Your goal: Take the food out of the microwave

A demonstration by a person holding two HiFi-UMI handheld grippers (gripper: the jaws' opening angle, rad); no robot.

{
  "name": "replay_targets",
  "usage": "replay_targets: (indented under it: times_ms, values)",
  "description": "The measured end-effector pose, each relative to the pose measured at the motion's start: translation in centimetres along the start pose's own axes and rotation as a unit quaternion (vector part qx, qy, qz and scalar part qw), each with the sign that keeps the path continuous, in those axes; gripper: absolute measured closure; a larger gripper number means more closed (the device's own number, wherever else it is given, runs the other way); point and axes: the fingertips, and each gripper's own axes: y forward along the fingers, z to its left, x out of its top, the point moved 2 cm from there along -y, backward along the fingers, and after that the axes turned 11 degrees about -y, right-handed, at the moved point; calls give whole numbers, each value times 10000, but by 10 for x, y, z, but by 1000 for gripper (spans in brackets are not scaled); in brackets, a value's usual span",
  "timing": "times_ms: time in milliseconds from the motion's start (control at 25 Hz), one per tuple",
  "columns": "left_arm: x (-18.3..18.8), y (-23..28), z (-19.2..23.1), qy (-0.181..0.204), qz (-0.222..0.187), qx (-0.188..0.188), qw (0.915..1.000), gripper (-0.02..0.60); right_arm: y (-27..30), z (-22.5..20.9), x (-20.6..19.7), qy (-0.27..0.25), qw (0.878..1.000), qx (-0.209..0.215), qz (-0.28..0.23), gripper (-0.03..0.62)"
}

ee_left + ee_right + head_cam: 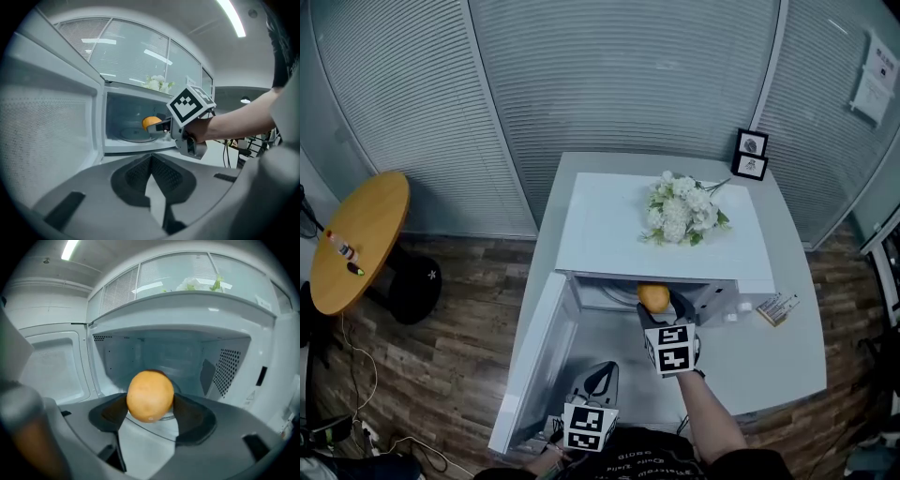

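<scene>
On the grey desk (769,366) the white microwave (609,234) stands open, right claw (150,403) pinching the orange (149,392) at its mouth, left claw (150,159) pressed together.

A pale grey table (773,367) stands on the wood-plank floor (455,375). It carries a white microwave (600,230), two small framed pictures (751,156) at its far corner and a small packet (777,307) just beside the oven. Well apart, a round wooden table (370,225) holds a small bottle (341,247).

An office, by blind-covered glass partitions (628,84).
</scene>
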Motion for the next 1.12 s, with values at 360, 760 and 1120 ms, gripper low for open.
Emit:
replay_targets:
  times_ms: [360,760,1120]
  values:
    - [-8,-14,-11,8,-61,21,10000,574,-28,2,-8,29,10000,-57,-73,287]
    - [-13,-27,-27,10,-119,50,9999,574,-67,1,-15,99,9996,-150,-216,287]
    - [-22,-40,-42,70,-139,45,9999,574,-103,1,-37,194,9994,-197,-191,287]
